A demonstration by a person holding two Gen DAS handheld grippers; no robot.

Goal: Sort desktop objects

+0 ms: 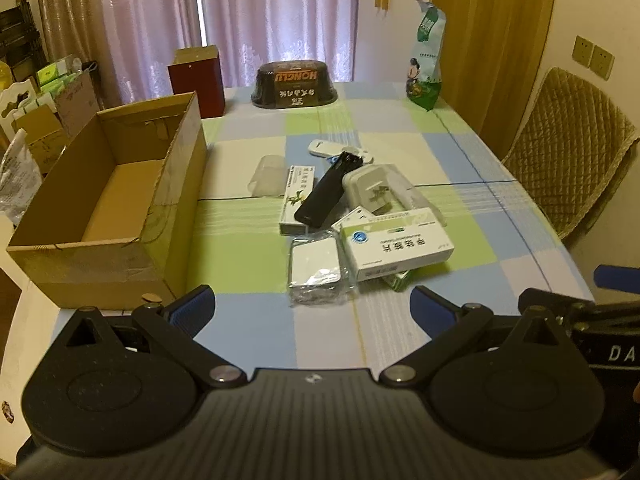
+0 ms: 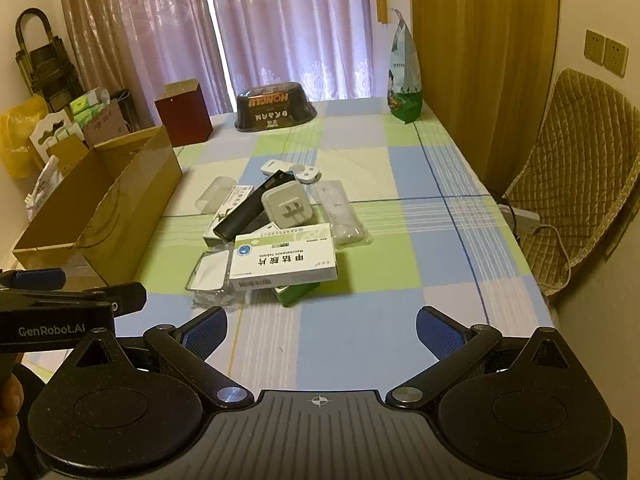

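I am holding both tools low over the near edge of the desk (image 2: pixel 440 216), which is wearing a checked cloth. The cardboard box (image 1: pixel 108 200) is standing open along the desk's left edge, and what shows of its floor is bare. The loose objects are lying in one overlapping heap at the desk's middle, well apart from both pairs of jaws and straight ahead of them.

Left gripper (image 1: pixel 312 312): jaws spread wide, gripping nothing. Right gripper (image 2: pixel 322 332): jaws likewise spread and carrying nothing.

Heap, largest downward: the white medicine box (image 2: pixel 284 258) is sitting nearest me, resting partly on a green carton (image 2: pixel 294 294). A black bar-shaped device (image 1: pixel 322 194) is leaning across a long white carton (image 1: pixel 298 200). A foil-wrapped flat pack (image 1: pixel 316 266) is lying just left of the medicine box. A white plug adapter (image 2: pixel 286 205) is sitting behind it, prongs up. A clear plastic sleeve (image 2: pixel 340 212) is lying to the right; a small white remote (image 1: pixel 326 148) is at the far end.

Judgement: this layout fits a sort about to start or one whose pieces are going elsewhere than the box; I am not ruling on which. For any pick here, I am favouring the uppermost piece, approaching level, closing across its short sides, and lifting straight so neighbours are not dragging.
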